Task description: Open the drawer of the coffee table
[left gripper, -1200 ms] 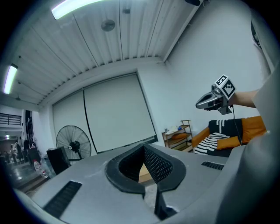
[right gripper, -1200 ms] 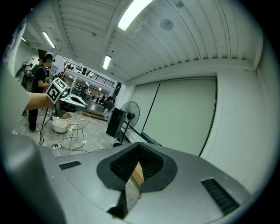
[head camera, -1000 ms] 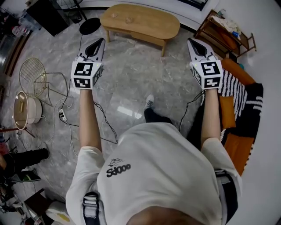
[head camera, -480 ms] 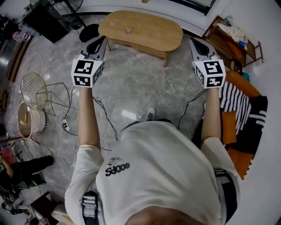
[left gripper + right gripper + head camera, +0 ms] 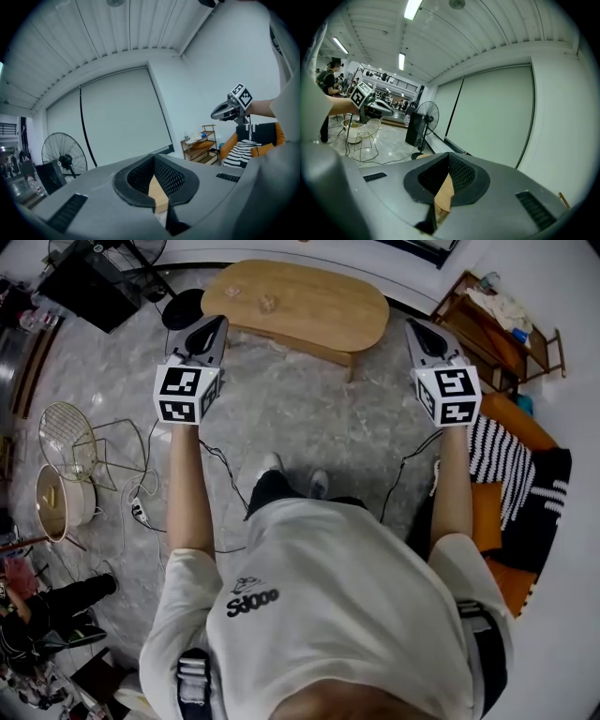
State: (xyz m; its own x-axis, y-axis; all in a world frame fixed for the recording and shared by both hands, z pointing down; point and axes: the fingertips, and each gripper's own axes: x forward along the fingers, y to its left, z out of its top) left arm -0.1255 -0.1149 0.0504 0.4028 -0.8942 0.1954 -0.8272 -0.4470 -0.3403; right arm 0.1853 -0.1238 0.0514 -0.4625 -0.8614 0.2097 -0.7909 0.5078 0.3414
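Observation:
The oval wooden coffee table (image 5: pixel 300 306) stands ahead on the marble floor, with two small things on its top. Its drawer front does not show from above. My left gripper (image 5: pixel 217 324) is held out at the table's left end, shut and empty. My right gripper (image 5: pixel 412 328) is held out level with it, just off the table's right end, also shut and empty. Both stay short of the table, apart from it. In the left gripper view a strip of the wooden table (image 5: pixel 158 199) shows between the shut jaws, and likewise the wooden table (image 5: pixel 443 197) in the right gripper view.
A wooden shelf rack (image 5: pixel 497 315) stands at the right, with an orange and striped sofa (image 5: pixel 511 474) nearer. A fan base (image 5: pixel 183 307) and black box (image 5: pixel 94 282) sit left of the table. A wire basket (image 5: pixel 67 427), a pot (image 5: pixel 54 498) and cables (image 5: pixel 141 493) lie at the left.
I have walked forward: the coffee table has come closer and now lies between the two gripper tips. Both grippers stayed shut and level.

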